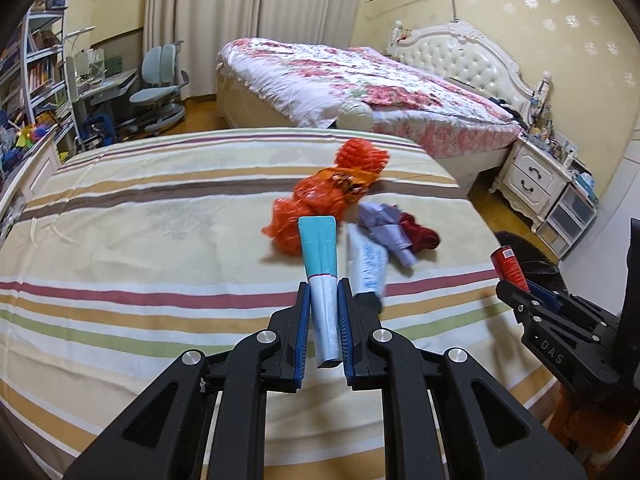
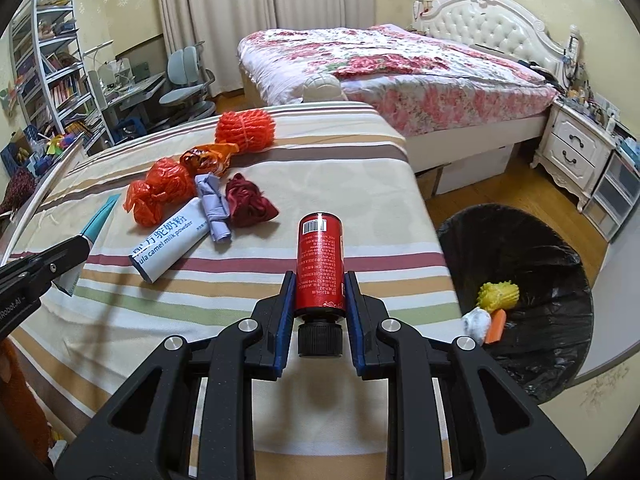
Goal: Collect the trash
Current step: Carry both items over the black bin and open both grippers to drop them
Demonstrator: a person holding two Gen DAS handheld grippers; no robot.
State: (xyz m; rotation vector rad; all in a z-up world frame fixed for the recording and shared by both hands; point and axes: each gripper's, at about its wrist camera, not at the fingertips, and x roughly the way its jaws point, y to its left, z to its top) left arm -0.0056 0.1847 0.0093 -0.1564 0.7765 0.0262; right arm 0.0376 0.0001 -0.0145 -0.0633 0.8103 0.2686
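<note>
My left gripper (image 1: 324, 286) is shut on a flat white and teal packet (image 1: 319, 254), held above the striped bedspread (image 1: 160, 240). My right gripper (image 2: 320, 278) is shut on a red bottle (image 2: 320, 260) with a black cap, bottom end pointing away. On the bedspread lie orange plastic bags (image 2: 160, 194), an orange net bundle (image 2: 245, 128), a white milk-powder pouch (image 2: 170, 246), a crumpled lilac paper (image 2: 214, 206) and a dark red cloth (image 2: 250, 202). A bin lined with a black bag (image 2: 520, 300) stands on the floor at the right, holding a yellow spiky ball, a white wad and an orange piece.
A bed with a floral cover (image 2: 400, 64) and white headboard stands behind. A white nightstand (image 2: 572, 152) and plastic drawers sit at the right. A desk, blue chair (image 2: 186, 76) and bookshelf (image 2: 44, 60) fill the left. A pale ball (image 2: 322, 88) rests beyond the far edge.
</note>
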